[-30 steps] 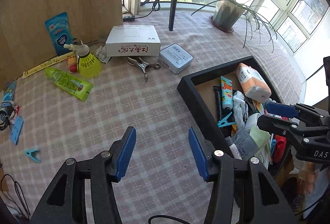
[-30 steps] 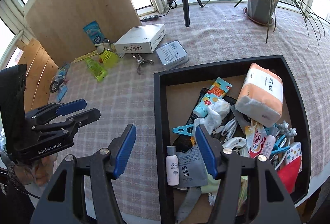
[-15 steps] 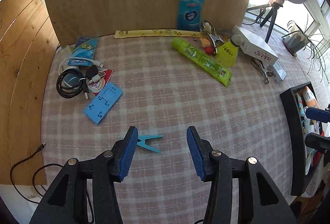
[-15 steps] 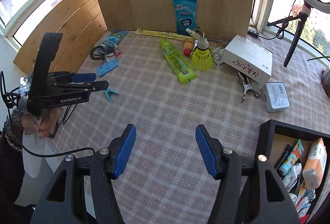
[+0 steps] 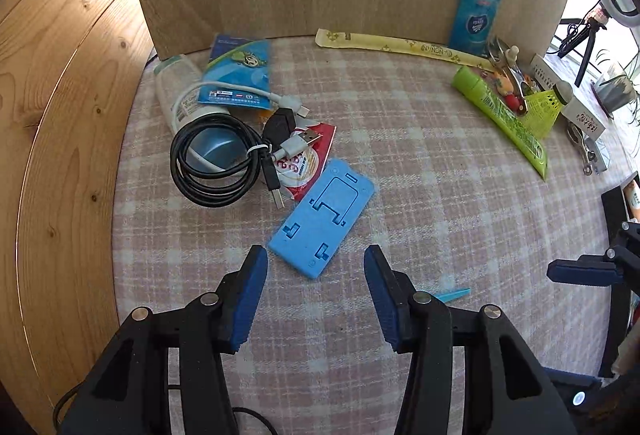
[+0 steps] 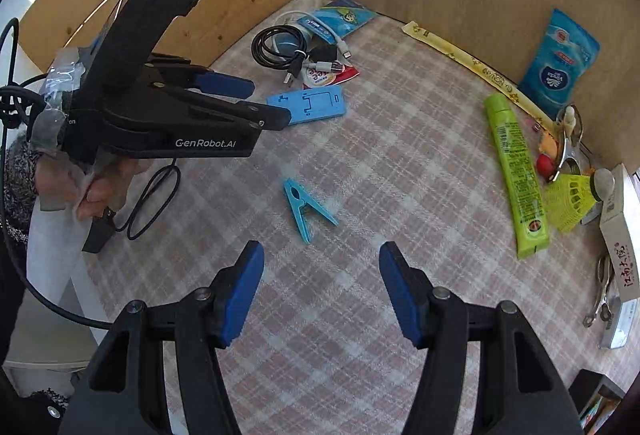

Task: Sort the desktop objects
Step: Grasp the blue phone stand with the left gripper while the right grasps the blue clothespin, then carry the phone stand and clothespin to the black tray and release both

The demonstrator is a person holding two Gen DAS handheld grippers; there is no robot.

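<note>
Both hand-held grippers have swung away from the black tray toward the desk's far-left clutter since a second ago; the tray's contents are now out of sight.

Left wrist view: left hand-held gripper (image 5: 316, 279) points steeply down, jaws apart and opening slightly, nothing between the pads. Blue phone stand (image 5: 322, 217) lies flat on the desk (image 5: 420, 171) at 12 o'clock of the jaws, its near corner just past the tips. Black cable coil (image 5: 216, 163) at 10 o'clock of the stand, with a white USB lead (image 5: 294, 145) and red sachet (image 5: 310, 163) touching the stand's far end. Green tube (image 5: 502, 119) and yellow shuttlecock (image 5: 546, 107) at 2 o'clock. Tip of the clothes peg (image 5: 452, 294) shows behind the right finger. Right hand-held gripper (image 5: 580, 271) enters at 3 o'clock.

Right wrist view: right hand-held gripper (image 6: 320, 287) jaws wide, empty. Peg (image 6: 305, 209) lies on the desk (image 6: 420, 171) at 12 o'clock, just beyond the tips, untouched. Left hand-held gripper (image 6: 264, 101) at 10 o'clock, over the stand's (image 6: 316, 106) left end. Tube (image 6: 516, 175) at 2 o'clock, shuttlecock (image 6: 570, 201) beside it.
</note>
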